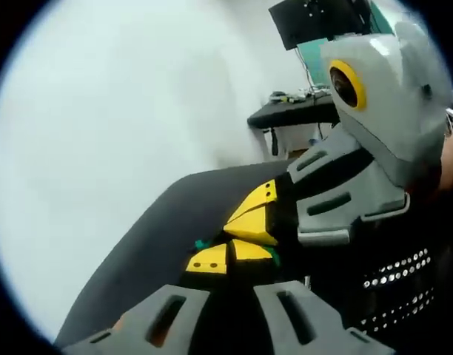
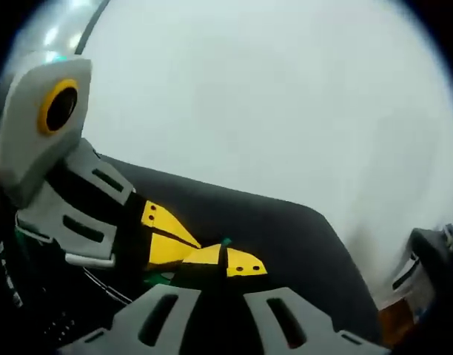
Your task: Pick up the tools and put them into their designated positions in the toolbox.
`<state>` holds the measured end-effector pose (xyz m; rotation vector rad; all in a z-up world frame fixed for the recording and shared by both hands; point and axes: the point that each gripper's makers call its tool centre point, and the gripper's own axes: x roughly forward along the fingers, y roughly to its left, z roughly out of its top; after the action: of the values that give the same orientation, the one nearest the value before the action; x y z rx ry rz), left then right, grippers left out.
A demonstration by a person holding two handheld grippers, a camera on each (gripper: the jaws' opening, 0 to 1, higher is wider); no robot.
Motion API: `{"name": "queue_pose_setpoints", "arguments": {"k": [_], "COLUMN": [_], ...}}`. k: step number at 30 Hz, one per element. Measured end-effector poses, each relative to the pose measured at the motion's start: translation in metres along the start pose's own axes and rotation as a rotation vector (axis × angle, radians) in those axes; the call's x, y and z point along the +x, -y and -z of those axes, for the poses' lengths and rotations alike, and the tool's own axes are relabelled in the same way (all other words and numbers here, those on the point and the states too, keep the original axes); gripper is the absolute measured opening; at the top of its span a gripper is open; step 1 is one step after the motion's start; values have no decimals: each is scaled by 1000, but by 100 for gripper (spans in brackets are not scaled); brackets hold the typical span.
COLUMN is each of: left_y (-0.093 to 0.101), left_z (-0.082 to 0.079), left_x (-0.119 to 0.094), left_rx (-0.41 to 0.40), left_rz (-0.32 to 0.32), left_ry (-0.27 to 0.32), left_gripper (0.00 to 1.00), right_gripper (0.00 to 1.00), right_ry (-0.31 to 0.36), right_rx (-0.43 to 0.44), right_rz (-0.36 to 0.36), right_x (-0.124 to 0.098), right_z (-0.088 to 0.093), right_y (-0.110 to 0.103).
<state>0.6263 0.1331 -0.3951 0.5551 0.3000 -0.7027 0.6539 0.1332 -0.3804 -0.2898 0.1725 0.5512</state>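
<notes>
Meeting tip to tip, left gripper (image 1: 228, 259) and right gripper (image 2: 223, 260) look empty.

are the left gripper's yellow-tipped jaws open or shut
Shut: the left gripper's yellow tips meet, seen also in the right gripper view; nothing visible between them.

A dark table top (image 1: 175, 214) is seen against a white wall (image 1: 123, 111); nothing lying on it can be made out.

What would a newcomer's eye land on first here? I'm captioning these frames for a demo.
The yellow fingertips of the two hand-held grippers meeting over a dark grey surface, low in the left gripper view. Next, the other hand-held gripper's grey body at the left of the right gripper view, against a white wall.
</notes>
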Motion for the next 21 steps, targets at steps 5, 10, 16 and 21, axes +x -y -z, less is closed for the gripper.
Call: {"name": "queue_pose_setpoints", "arguments": {"k": [5,10,16,21], "left_y": [-6,-28,-19,-6], "left_z": [4,2,-10,-1], "left_x": [0,-19,-47,-41], "left_rx": [-4,-87,-108,-257], "left_rz": [-29,-66,33,75], "left_ry": [33,-112,-18,-27], "left_gripper": [0,0,19,19], "right_gripper": [0,0,5,9], "right_ry": [16,-107,167,166], "right_rx": [-97,163,434,296], "right_rz": [30,-68,62,68], "right_x": [-4,-28,-112,-130], "right_z": [-6,10,-22,11], "right_y": [-7,21,78,62]}}
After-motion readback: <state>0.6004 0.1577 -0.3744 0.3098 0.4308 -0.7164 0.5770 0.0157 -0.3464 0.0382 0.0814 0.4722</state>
